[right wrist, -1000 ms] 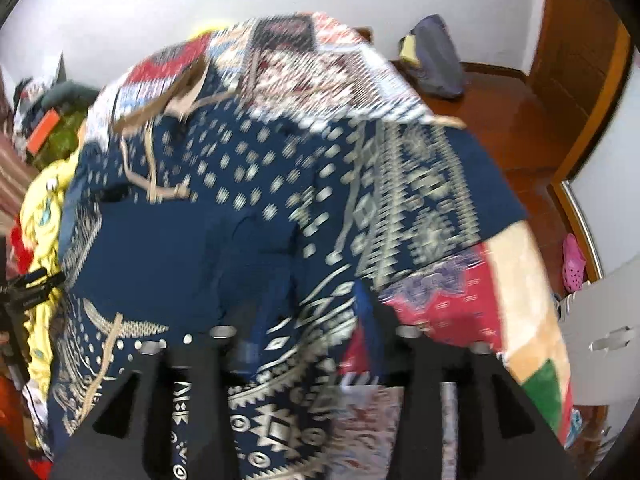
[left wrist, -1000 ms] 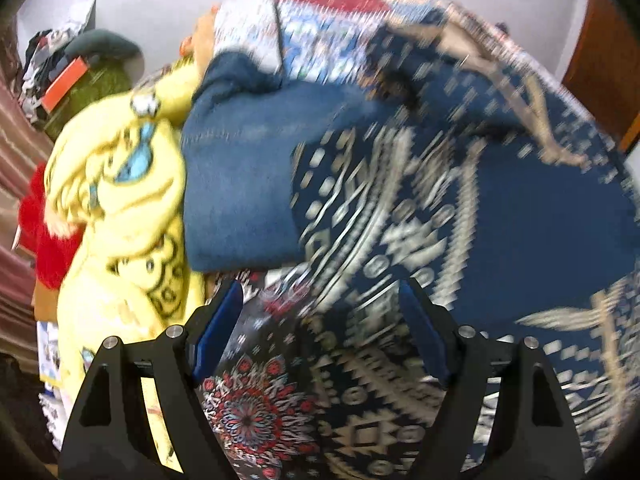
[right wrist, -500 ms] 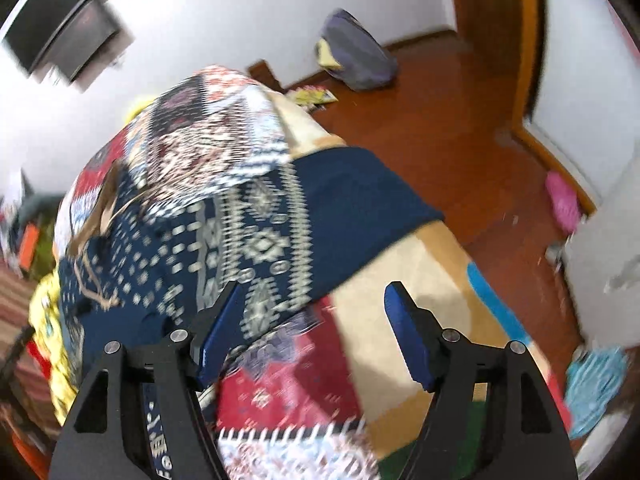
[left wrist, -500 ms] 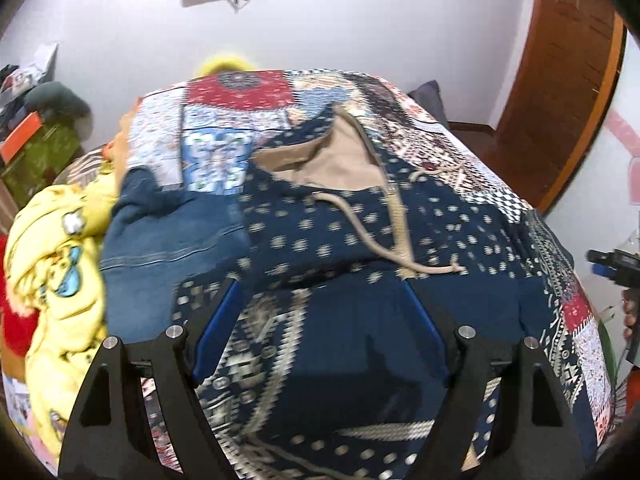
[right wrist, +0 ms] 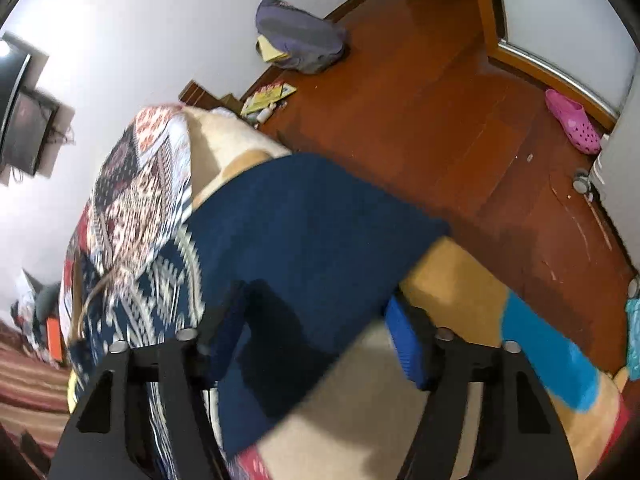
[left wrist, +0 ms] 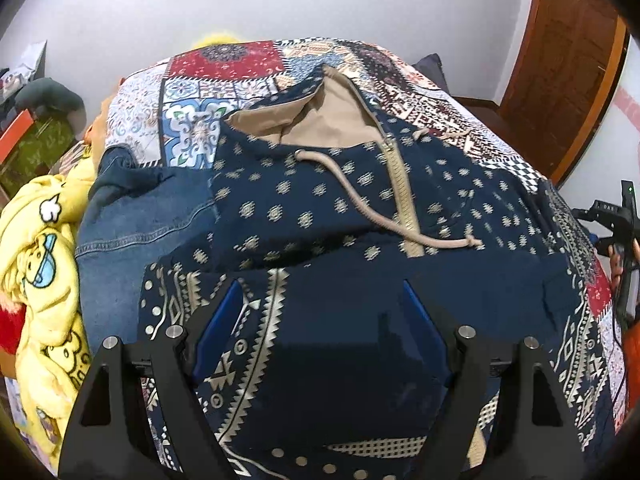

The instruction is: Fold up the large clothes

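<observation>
Both jaws gaped wide, empty: left gripper (left wrist: 320,312) over the navy hoodie (left wrist: 360,208); right gripper (right wrist: 316,332) above its sleeve (right wrist: 304,216).

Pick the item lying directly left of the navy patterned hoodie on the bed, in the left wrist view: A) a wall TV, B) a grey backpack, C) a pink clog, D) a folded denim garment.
D: the folded denim garment lies against the left edge of the navy patterned hoodie, with a yellow cartoon blanket further left.
</observation>
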The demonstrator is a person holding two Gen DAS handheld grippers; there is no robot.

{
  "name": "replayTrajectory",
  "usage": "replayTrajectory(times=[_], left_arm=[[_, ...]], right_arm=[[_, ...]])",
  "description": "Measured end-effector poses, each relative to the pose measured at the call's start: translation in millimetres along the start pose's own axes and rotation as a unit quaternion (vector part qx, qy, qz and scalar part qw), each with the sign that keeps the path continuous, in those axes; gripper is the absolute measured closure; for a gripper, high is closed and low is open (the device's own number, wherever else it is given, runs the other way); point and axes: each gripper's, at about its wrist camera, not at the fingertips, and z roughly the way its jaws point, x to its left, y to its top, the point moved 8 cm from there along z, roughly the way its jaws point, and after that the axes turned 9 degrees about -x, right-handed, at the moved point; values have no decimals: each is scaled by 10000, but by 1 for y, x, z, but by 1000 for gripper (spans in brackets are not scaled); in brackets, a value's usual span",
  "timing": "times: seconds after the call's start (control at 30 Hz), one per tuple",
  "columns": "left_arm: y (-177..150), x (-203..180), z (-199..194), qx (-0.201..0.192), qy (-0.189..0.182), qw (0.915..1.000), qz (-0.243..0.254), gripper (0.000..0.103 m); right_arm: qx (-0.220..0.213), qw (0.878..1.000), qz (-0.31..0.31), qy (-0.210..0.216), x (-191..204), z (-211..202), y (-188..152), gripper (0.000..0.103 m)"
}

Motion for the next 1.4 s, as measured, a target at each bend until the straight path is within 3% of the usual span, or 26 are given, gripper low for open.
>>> replayTrajectory(times=[0.13,0.23,0.37,0.53,0.63,0.73,0.9,1.1,1.3,1.37,1.4], left_arm=[[-4,12,-4,7,138,9999,-43,23],[-2,19,-12,-48,177,9998,-121,23],[3,24,-30,-205,165,9995,-200,23],[10,22,-57,-447,121,9988,-157,23],[10,19,-71,-551,84,9984,-100,23],[8,17,-82,-613,25,9981,-51,23],[0,18,-92,-590,-12,9982,-47,23],[-15,16,-100,-478,-107,9988,48,23],[-21,6,-104,-441,-66,9982,398,23],[-17,-2,-103,-437,-122,9976,521,23],[-13,-9,-102,-447,-157,9971,591,23]], right_arm=[[-169,9997,45,144,6,-6,9,97],[-585,9977,-306,141,24,-29,14,97],[-949,9891,-1035,445,74,-76,14,97],[-1261,9676,-1984,924,148,-133,-5,97],[-1378,9476,-2571,1302,197,-166,-34,97],[-1194,9335,-2927,1692,234,-179,-73,97],[-575,9264,-3210,1881,260,-154,-142,97],[634,9239,-3485,1450,251,-74,-227,97],[1230,9195,-3604,973,233,-48,-257,92],[1488,9145,-3632,983,227,-55,-265,83],[1574,9120,-3635,1064,225,-61,-266,74]])
